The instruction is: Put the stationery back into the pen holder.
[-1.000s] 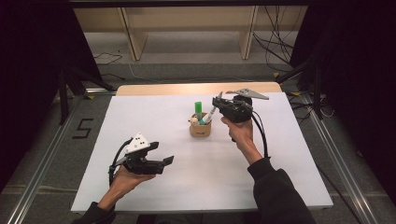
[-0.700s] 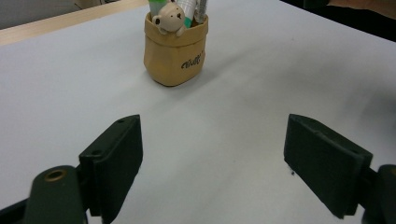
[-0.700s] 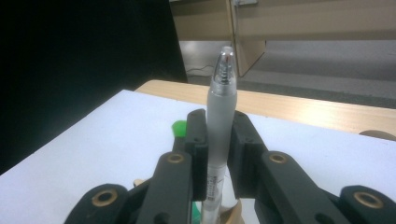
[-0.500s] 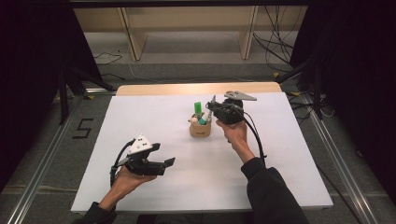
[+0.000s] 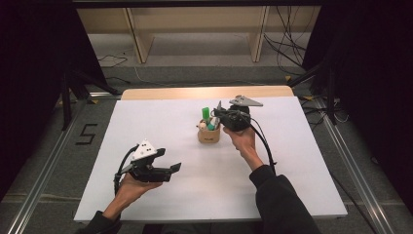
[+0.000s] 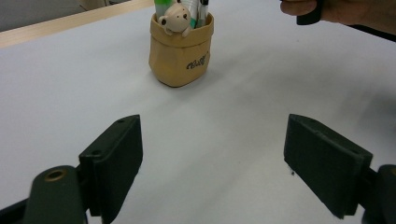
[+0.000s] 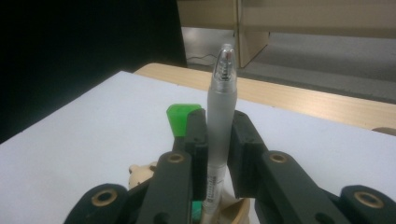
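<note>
Frosted translucent pen [image 7: 221,116] stands upright, pinched between the right tongs [image 7: 219,140], its lower end already inside the tan paper-bag-style pot [image 5: 208,134] on the white worktop [image 5: 292,161]; letting go looks like what remains. Left tongs [image 6: 212,154] hover wide open, holding nothing.

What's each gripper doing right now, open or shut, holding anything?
Left gripper: open, jaws wide apart, nothing between them.
Right gripper: shut on the frosted pen, held upright above the tan holder.
</note>
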